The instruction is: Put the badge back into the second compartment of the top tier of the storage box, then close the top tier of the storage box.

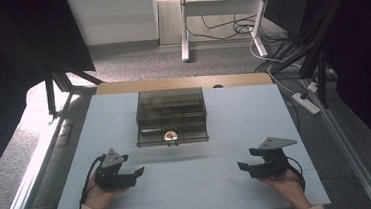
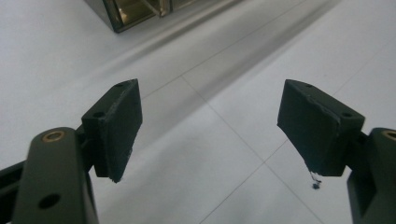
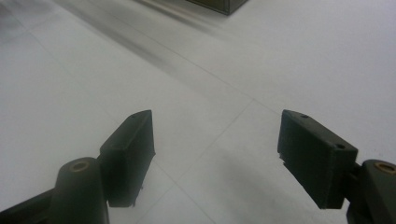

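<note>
Going left to right: your left tool [image 1: 139,172] sits low over the near-left part of the pale grey bench [image 1: 239,115], and in the left gripper view its jaws stand wide apart with nothing but bare bench between them, so it's released. In the middle, toward the far side, there's the smoky see-through plastic drawer box [image 1: 171,116], with a little round gold-coloured knob [image 1: 170,135] poking out at its front edge; I can't tell for sure what that knob belongs to, but it looks like the pull for the lower drawer. Over on the right, your right tool [image 1: 241,166] is parked near the front edge too, well apart from the box, jaws gaping and empty in the right gripper view. My guess on handling: the box is stiff but light and slick, so it'll probably skate on that smooth bench if you just tug. I'd pinch the small knob squarely with one tool, since it's tiny and rounded and could slip, and steady the box's side or top with the other. Thin plastic like that can crack, so go gentle.
</note>
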`<control>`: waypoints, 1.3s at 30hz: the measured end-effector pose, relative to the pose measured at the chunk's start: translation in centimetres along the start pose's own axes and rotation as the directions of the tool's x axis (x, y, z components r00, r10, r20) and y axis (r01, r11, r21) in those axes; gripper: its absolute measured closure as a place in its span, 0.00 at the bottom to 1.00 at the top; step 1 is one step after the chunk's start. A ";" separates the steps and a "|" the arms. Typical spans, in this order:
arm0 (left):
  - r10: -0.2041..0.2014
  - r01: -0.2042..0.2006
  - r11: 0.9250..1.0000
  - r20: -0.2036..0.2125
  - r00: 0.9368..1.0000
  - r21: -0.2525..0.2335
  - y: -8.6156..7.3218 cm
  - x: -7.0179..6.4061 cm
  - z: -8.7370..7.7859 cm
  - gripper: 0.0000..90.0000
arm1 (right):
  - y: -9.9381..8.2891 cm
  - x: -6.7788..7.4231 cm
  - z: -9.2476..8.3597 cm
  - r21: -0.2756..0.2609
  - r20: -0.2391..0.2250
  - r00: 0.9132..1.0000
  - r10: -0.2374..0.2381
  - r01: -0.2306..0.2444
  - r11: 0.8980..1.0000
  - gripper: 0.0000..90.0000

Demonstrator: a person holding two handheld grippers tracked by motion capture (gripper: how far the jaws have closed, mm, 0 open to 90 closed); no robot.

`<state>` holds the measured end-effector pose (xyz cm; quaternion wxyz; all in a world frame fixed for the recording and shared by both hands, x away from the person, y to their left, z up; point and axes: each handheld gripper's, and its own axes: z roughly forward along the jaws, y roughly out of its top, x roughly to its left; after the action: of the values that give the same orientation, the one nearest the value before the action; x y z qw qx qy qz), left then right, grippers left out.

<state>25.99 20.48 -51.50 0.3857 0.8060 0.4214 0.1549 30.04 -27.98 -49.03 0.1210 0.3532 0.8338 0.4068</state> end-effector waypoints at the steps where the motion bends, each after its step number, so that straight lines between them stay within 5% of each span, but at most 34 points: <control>1: 0.001 -0.001 1.000 0.003 1.000 -0.004 0.1 0.0 -0.1 0.25 | -0.1 0.0 -0.1 0.000 0.000 1.000 -0.006 0.006 1.000 0.30; 11: -0.033 0.034 0.995 0.019 0.999 -0.097 1.2 0.5 -2.2 0.26 | -0.9 -1.0 -0.1 -0.002 0.002 1.000 0.002 -0.002 1.000 0.29; 16: 0.008 -0.003 0.991 0.041 0.999 -0.136 2.3 -0.9 -2.9 0.26 | -1.1 -1.6 0.0 -0.002 0.002 1.000 0.021 -0.021 1.000 0.29; 32: 0.073 -0.061 0.992 0.109 0.991 -0.110 3.9 -3.6 -1.0 0.30 | -1.2 -1.4 0.3 -0.011 -0.001 1.000 -0.017 0.017 1.000 0.28; 37: 0.096 -0.085 0.991 0.107 0.990 -0.100 3.9 -4.0 -0.4 0.52 | -1.2 -1.3 0.4 -0.003 -0.003 1.000 -0.022 0.021 1.000 0.28; 39: 0.100 -0.091 0.990 0.087 0.991 -0.104 4.0 -4.2 -0.2 0.69 | -1.2 -1.3 0.4 -0.003 -0.006 1.000 -0.020 0.020 1.000 0.28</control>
<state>25.64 15.84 -48.01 0.4367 0.8113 0.3558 0.1567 30.63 -29.14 -50.32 0.1230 0.3434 0.8369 0.4080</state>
